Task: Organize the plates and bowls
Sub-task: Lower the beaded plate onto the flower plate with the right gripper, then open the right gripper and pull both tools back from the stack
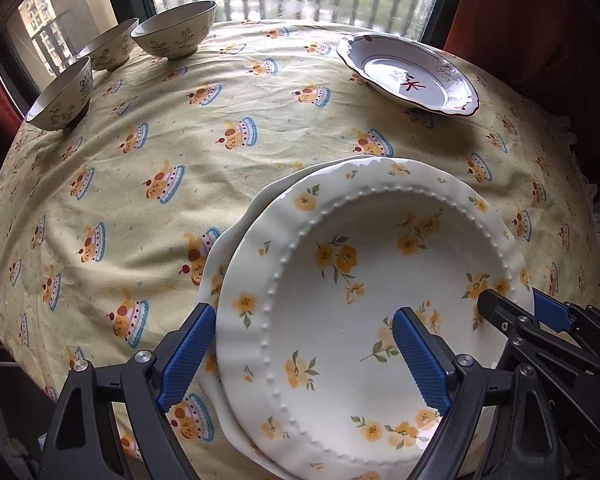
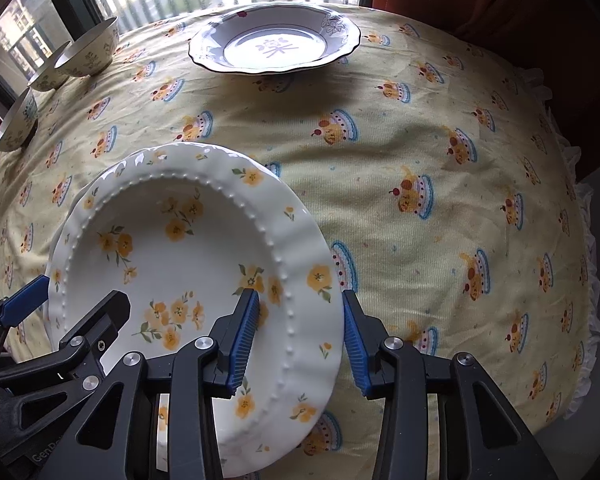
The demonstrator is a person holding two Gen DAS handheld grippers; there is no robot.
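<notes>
**Two hand-held grippers at the rim of a flowered plate**

A yellow-flowered plate (image 1: 364, 280) sits on a second white plate (image 1: 220, 264), most of which is hidden beneath it, on the desk's cake-print cloth (image 1: 140, 184). The left hand-held gripper (image 1: 304, 340) stands wide open astride the plate's left rim, its pads clear of it. The right hand-held gripper (image 2: 300, 332) straddles the right rim; its pads look just short of touching, though the angle makes this hard to judge. Three bowls (image 1: 172, 32) line the far left. A red-trimmed plate (image 1: 408, 76) stands far right. The lower plate edges are cut off.
</notes>
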